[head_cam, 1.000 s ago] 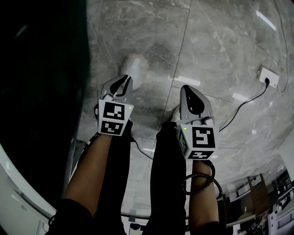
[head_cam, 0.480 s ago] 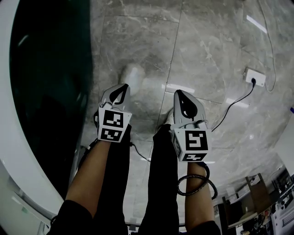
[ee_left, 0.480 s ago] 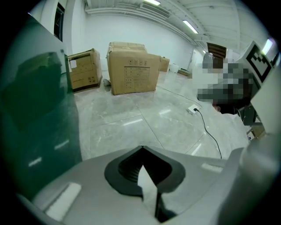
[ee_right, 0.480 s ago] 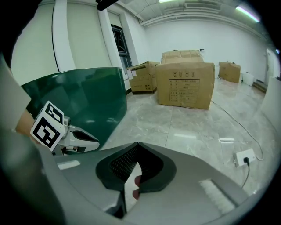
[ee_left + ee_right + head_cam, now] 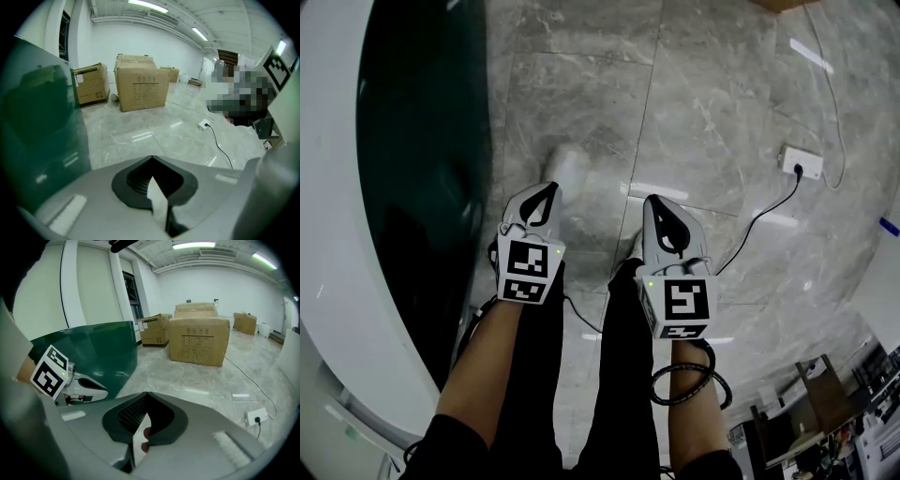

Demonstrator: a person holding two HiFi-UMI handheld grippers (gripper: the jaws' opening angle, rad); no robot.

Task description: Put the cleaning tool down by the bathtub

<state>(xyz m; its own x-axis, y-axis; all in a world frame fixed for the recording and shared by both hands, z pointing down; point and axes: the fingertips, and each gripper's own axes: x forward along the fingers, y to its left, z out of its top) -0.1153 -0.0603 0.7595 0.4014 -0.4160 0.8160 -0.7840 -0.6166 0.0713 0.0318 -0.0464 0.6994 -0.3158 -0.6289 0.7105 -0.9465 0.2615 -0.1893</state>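
As the view has swung toward the bathtub (image 5: 333, 206), more of its white rim shows than a second ago. Left tool (image 5: 544, 195) and right tool (image 5: 661, 214) both closed, empty, over the floor (image 5: 722, 112). Cleaning tool in no view; probably already put down.

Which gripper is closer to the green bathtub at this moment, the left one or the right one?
Left. The left gripper hangs right beside the bathtub, next to its green wall; the right gripper is farther out over the floor, beyond the left one.
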